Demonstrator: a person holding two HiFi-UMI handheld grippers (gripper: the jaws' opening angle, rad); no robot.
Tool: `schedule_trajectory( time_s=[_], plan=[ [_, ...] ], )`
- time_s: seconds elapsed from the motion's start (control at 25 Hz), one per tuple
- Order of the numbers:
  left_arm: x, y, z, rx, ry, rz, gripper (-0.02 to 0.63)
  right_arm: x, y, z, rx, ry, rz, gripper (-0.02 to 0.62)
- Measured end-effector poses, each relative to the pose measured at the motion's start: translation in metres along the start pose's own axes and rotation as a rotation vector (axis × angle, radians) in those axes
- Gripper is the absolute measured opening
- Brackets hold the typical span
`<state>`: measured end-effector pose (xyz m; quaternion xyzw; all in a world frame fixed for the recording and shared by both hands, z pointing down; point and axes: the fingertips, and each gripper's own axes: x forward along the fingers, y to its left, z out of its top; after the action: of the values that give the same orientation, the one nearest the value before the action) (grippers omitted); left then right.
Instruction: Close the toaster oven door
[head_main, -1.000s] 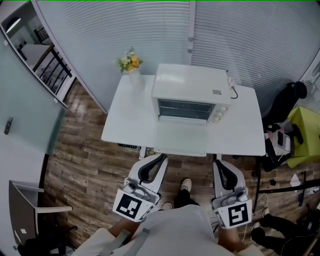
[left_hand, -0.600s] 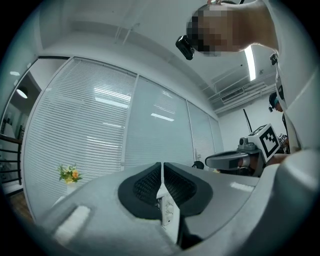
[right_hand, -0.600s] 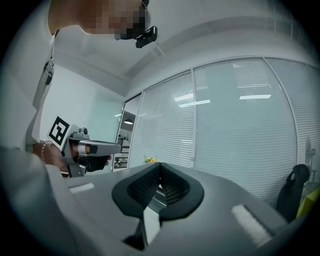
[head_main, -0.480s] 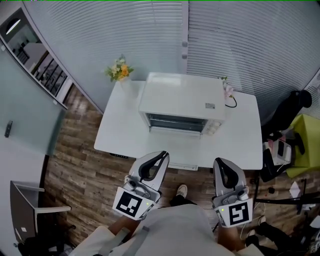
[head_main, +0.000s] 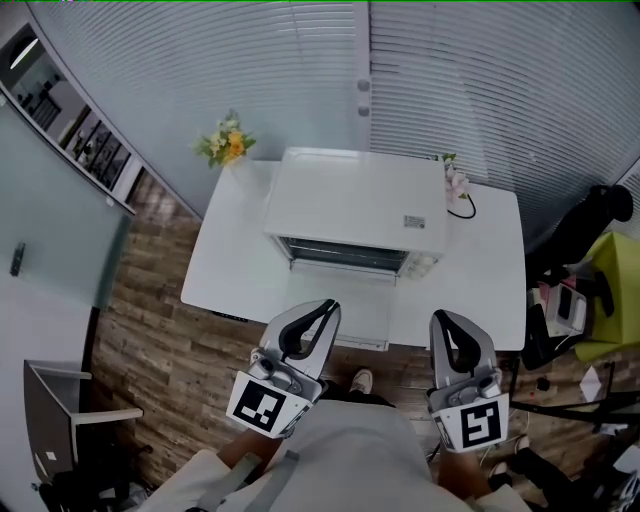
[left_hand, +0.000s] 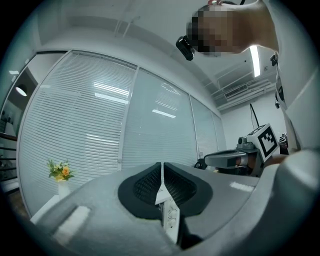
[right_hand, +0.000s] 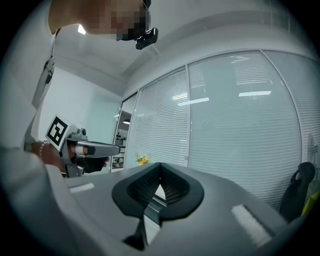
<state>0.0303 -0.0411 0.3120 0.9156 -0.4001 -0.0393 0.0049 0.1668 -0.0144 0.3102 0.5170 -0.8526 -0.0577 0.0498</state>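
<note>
Your left gripper (head_main: 325, 306) and right gripper (head_main: 441, 318) keep fingers (left_hand: 142, 186) pressed together, empty — on the near side of the toaster oven (head_main: 350, 205), its door (head_main: 352, 305) open; the top label (head_main: 414, 221) is unreadable.

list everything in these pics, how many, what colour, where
table: one, white, centre, in front of the blinds
toaster oven: one, white, on the table
door: one, folded down open at the oven's front
flowers: one bunch, yellow and white, table's far left corner
cable: one, black, on the table by the oven's right rear
blinds: white, across the back wall
floor: wood planks, around the table
chair: one, black, far right
left gripper: one, grey and black, jaws shut, empty, at the table's near edge
right gripper: one, grey and black, jaws shut, empty, at the table's near edge
</note>
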Motion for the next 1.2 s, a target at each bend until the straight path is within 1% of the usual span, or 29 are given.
schedule_trajectory(
  time_s=[0.28, 0.48, 0.76, 1.0, 1.2],
  plan=[
    [0.011, 0.024, -0.006, -0.005, 0.001, 0.002, 0.017, 0.024, -0.001, -0.006, 0.000, 0.018, 0.007, 0.005],
    [0.016, 0.044, -0.007, -0.014, 0.011, -0.014, 0.017, 0.046, 0.005, -0.003, 0.002, 0.030, -0.002, 0.005],
    [0.017, 0.077, 0.002, 0.013, 0.007, -0.028, 0.017, 0.074, 0.016, 0.008, -0.007, 0.018, -0.007, 0.005],
    [0.016, 0.089, 0.000, 0.007, 0.010, -0.025, 0.017, 0.084, 0.021, 0.010, -0.014, 0.020, -0.002, 0.005],
    [0.014, 0.092, -0.010, 0.005, 0.022, -0.024, 0.017, 0.086, 0.022, 0.009, -0.019, 0.024, 0.000, 0.005]
  ],
)
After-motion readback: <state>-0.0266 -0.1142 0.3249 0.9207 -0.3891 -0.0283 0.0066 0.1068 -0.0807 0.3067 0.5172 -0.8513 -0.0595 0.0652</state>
